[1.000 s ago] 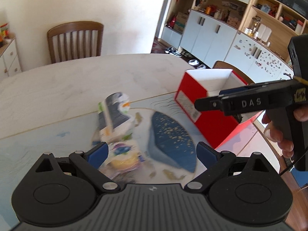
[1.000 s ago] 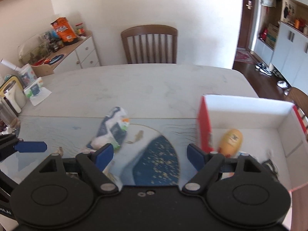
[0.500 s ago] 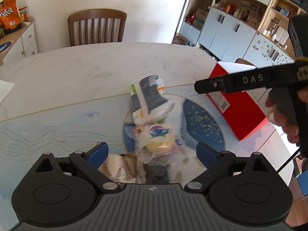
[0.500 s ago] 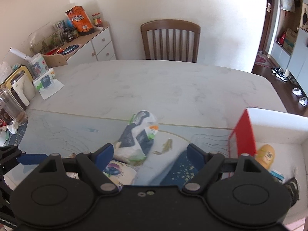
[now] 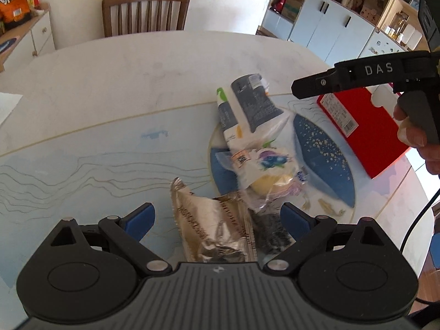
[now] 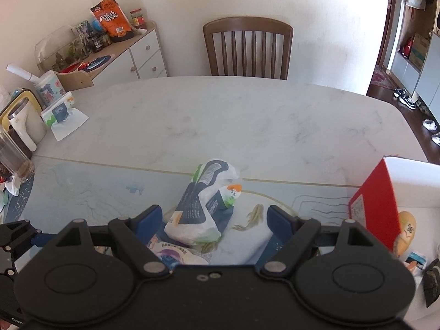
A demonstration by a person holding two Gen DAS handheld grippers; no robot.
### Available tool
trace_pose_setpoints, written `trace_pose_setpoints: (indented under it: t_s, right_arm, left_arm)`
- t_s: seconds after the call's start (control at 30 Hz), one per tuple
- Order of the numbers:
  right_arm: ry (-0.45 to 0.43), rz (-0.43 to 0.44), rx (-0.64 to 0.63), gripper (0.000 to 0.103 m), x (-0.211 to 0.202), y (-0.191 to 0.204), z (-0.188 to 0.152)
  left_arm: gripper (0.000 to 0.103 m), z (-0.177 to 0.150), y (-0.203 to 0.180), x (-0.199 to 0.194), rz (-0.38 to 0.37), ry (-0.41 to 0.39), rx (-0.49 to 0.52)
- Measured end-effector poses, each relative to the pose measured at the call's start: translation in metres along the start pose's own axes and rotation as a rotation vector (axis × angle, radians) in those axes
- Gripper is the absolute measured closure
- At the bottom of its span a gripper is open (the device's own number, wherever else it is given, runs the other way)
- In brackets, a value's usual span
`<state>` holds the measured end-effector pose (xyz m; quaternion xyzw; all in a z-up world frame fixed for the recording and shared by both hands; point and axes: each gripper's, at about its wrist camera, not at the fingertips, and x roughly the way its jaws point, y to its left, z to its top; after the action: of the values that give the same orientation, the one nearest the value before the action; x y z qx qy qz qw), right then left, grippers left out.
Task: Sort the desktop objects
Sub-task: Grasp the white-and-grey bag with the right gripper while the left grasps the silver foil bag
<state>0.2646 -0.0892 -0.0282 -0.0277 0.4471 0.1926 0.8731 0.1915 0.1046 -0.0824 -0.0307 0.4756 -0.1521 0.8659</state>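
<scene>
Left gripper [image 5: 217, 220]: wide open, empty, over silver packet [image 5: 211, 228].
Right gripper [image 6: 213, 220]: spread, empty.
Red box [image 6: 376, 209]: right table edge.

Bright daylight, washed-out wall [image 6: 316, 13]; fisheye bending at edges; slight blur near tongs.

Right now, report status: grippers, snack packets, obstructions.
Left gripper open, empty, over silver packet. Right gripper open, empty, over tissue pack. Red box at right. Packets overlap.
</scene>
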Motion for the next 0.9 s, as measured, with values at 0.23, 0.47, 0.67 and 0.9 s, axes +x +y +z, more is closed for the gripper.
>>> trace_pose_setpoints:
  t_s: [0.23,0.47,0.67,0.9]
  right_arm:
    - [0.029,-0.008,0.038,0.020,0.026,0.003,0.004]
    - [0.062,-0.026,0.071,0.020,0.053,0.004,0.007]
    - [0.075,-0.042,0.058,0.020,0.068,0.009,0.006]
    - [0.096,-0.056,0.049,0.022,0.081,0.007,0.005]
  left_arm:
    - [0.005,-0.003,0.015,0.011,-0.021,0.022,-0.014]
    - [0.005,-0.002,0.016,0.026,-0.038,0.040,0.025]
    - [0.005,-0.003,0.014,0.036,-0.056,0.056,0.077]
    - [0.006,-0.004,0.015,0.047,-0.082,0.068,0.073]
